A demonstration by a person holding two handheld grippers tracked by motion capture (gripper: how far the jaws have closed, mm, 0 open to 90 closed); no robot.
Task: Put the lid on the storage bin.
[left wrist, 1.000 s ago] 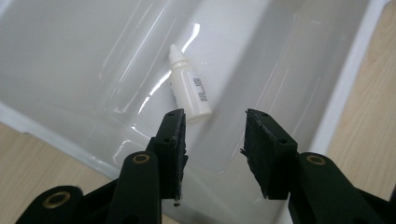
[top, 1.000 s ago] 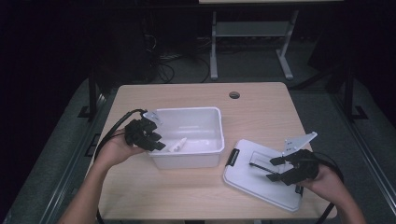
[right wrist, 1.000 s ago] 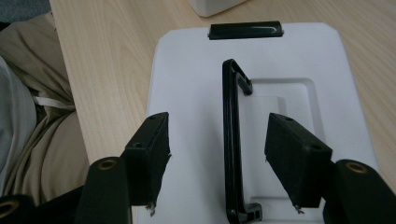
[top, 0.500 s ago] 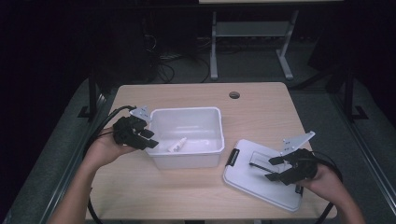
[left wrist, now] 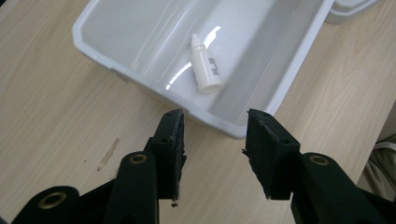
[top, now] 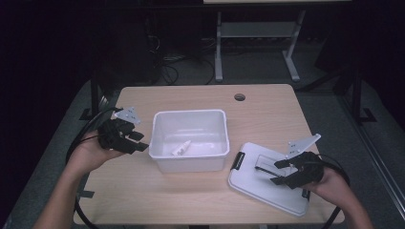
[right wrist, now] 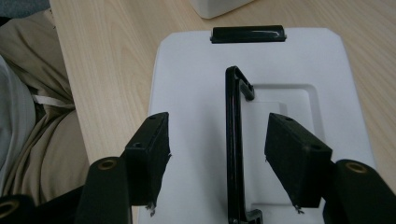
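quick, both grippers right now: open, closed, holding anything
Left gripper: open, empty, beside the bin.
Right gripper: open, jaws either side of the lid's handle, not gripping it.

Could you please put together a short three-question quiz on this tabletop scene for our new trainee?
1. What lies inside the white bin?
2. True or false: the right gripper has its jaws on either side of the lid's black handle without pressing on it.
3. The left gripper is: A) gripping the bottle, B) empty, beside the bin, C) resting on the lid.

Key
1. A small white dropper bottle, lying on its side.
2. True; the white lid lies flat on the table, right of the bin.
3. B.
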